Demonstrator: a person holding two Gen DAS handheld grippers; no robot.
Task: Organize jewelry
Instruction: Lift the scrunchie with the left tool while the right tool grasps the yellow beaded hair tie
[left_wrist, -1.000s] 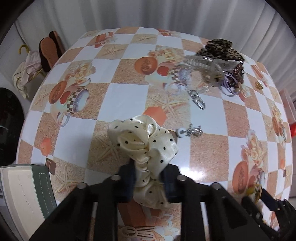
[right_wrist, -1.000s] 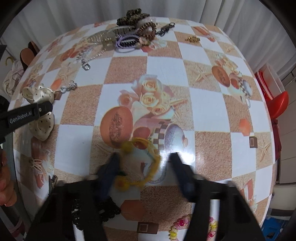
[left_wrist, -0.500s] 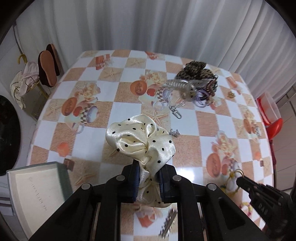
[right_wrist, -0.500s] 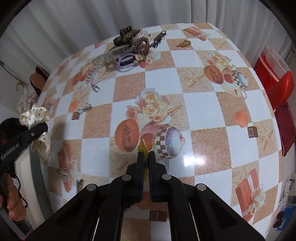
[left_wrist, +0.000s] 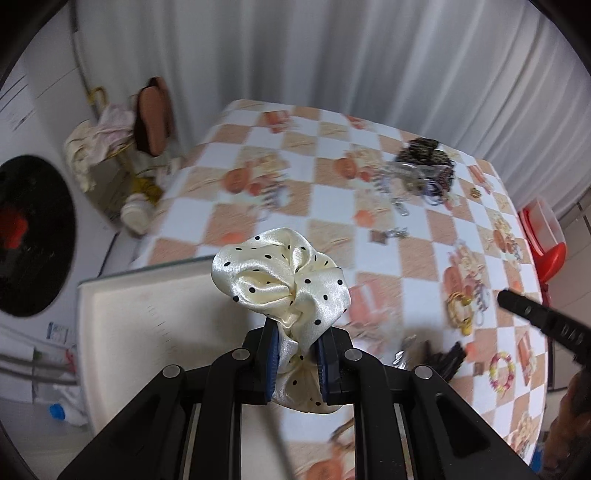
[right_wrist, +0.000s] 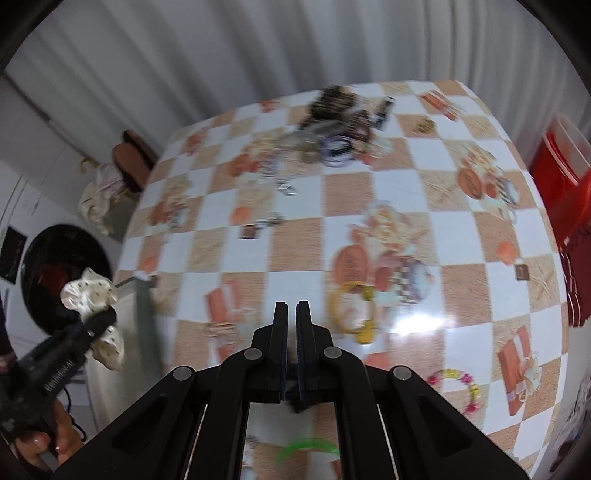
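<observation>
The cream scrunchie (left_wrist: 284, 273), clamped in the left gripper (left_wrist: 295, 354), has been carried over the open box (left_wrist: 122, 325), while the right gripper (right_wrist: 291, 332) is closed, the yellow bracelet (right_wrist: 352, 310) apparently missed and left on the table (right_wrist: 461, 229).

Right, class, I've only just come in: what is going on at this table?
A person is tidying hair accessories with a gripper in each hand. The left gripper pinches a cream dotted scrunchie above an open box. The right gripper is shut; a yellow hair tie lies on the table.
</observation>
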